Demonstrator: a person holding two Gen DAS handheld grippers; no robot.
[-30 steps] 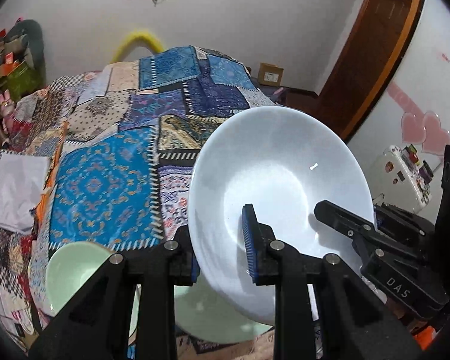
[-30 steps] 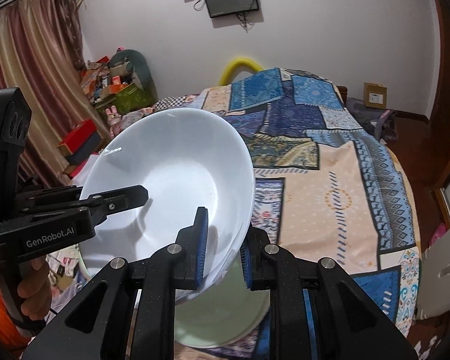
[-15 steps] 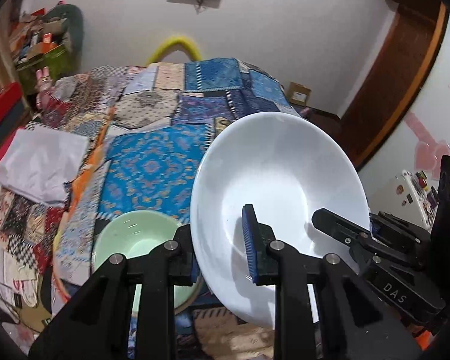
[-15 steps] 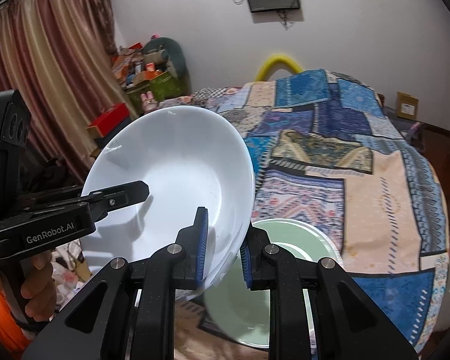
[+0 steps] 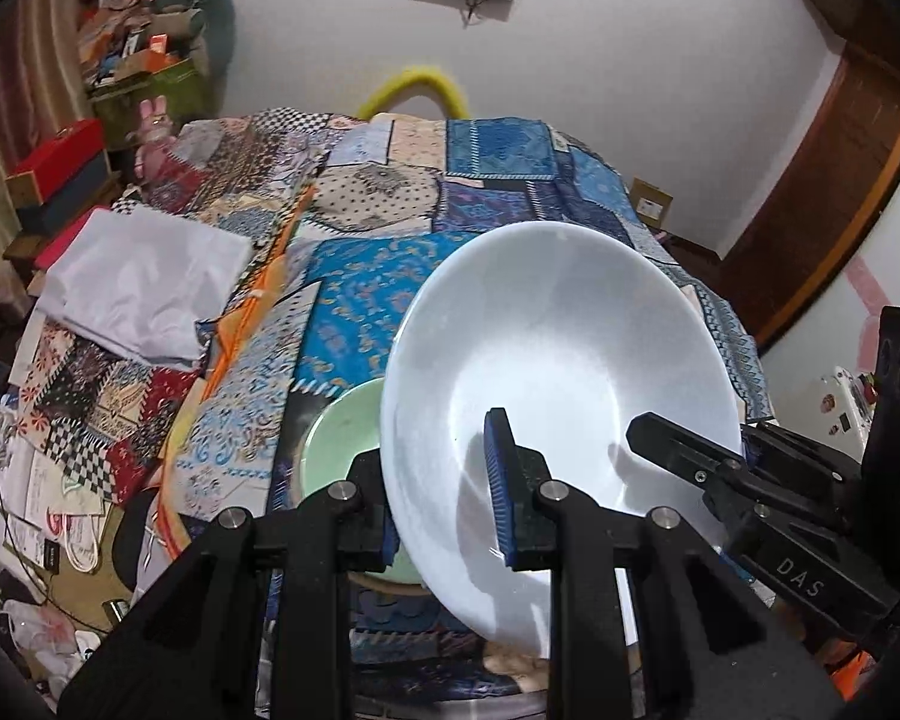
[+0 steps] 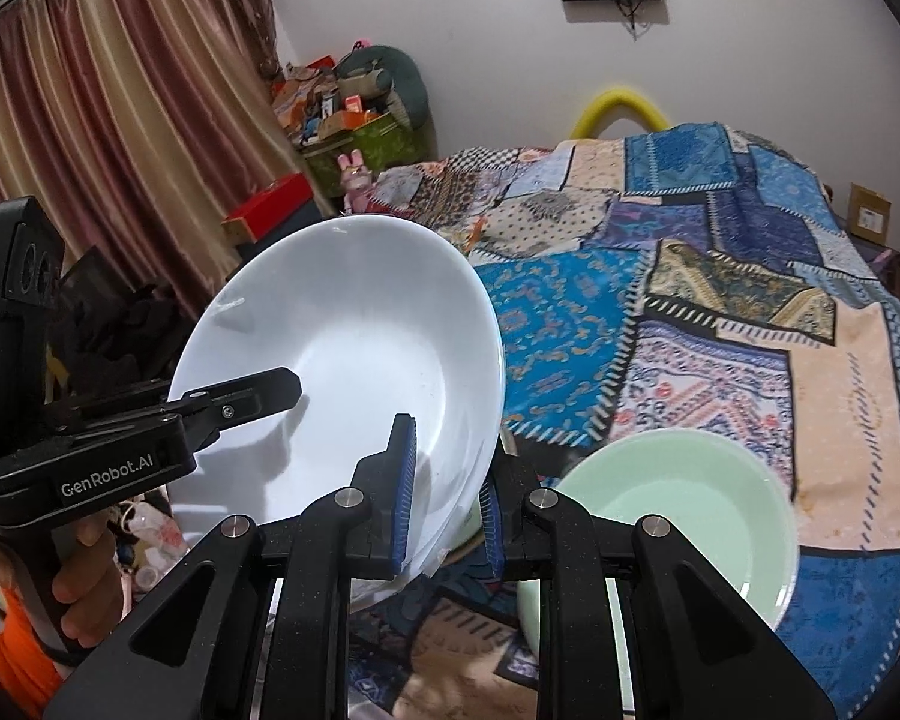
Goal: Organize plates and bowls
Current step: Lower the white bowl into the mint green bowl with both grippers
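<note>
A: Left wrist view. White bowl (image 5: 561, 372) held up off the bed, tilted, its hollow facing the camera. Nothing in it.

B: Left gripper (image 5: 444, 498)?

A: Jaws closed on the bowl's near rim, one blue pad inside, the other behind the wall. Narrow gap, filled by the rim. The right gripper (image 5: 744, 450) comes in from the right and clamps the opposite rim.

B: Anything under it?

A: Green bowl (image 5: 342, 438) on the quilt (image 5: 390, 288), partly hidden behind the white one. Looks empty as far as it shows. A folded white cloth (image 5: 144, 288) lies well to the left on the bed.

B: Right wrist view?

A: Same white bowl (image 6: 354, 360), tilted, empty. Right gripper (image 6: 444, 501) pinches its lower right rim, jaws nearly together with only the wall between them. Left gripper (image 6: 282, 387) bites the far rim from the left; a hand (image 6: 72, 564) grips its handle.

B: And the green one?

A: Green bowl (image 6: 678, 516) sits upright on the quilt (image 6: 690, 312), just right of the white bowl, below it. Empty. Cannot tell whether the two touch.
</note>
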